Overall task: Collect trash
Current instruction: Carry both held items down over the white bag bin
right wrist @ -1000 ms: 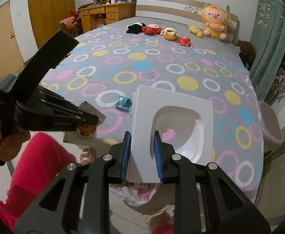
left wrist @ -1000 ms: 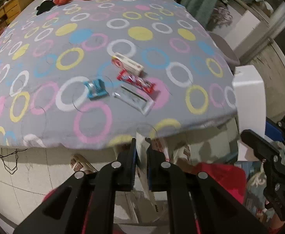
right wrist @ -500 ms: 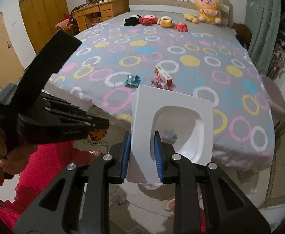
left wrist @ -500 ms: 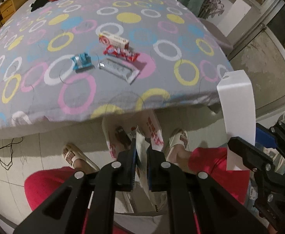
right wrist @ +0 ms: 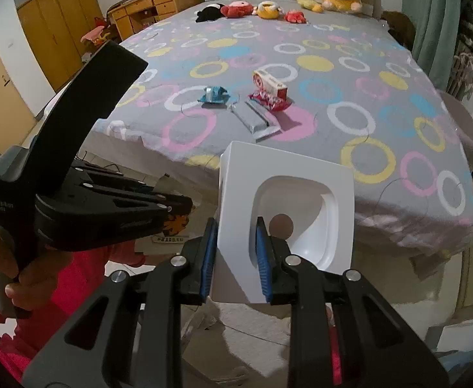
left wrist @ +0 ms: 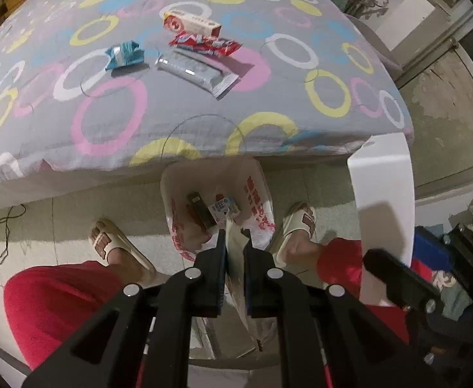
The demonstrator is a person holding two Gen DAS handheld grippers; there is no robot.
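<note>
Left gripper [left wrist: 234, 242] points steeply down over the floor, fingers [left wrist: 218, 258] pinched tight on a thin flat piece of paper or card packaging [left wrist: 239, 278]; print on it not readable. Directly beyond the fingertips, a white plastic bag with red print [left wrist: 259, 203] stands open on the floor at the near edge of the bed. Inside the bag: a dark rectangular item [left wrist: 200, 210] and a small blue-and-white carton [left wrist: 223, 207].

Right gripper [right wrist: 234, 236] fingers [right wrist: 262, 252] narrow, clamped on the near wall of a white moulded plastic tray [right wrist: 301, 187] held upright, its hollow facing the camera. The same tray shows as a white slab at the right of the left wrist view.

Bed [right wrist: 381, 103] with grey cover, coloured rings. Trash on it, near the foot edge, clustered: blue crumpled wrapper [left wrist: 124, 55] at left; silver-grey sachet [left wrist: 197, 72] just right of it; red-and-white wrapper [left wrist: 205, 43] touching the sachet's far side; red-and-white small box [left wrist: 191, 26] just beyond that. All four clear of both grippers.

Person's feet in beige slippers [left wrist: 113, 245] either side of the bag; red trousers [left wrist: 52, 307]. Plush toys [right wrist: 268, 9] line the far end of the bed.
</note>
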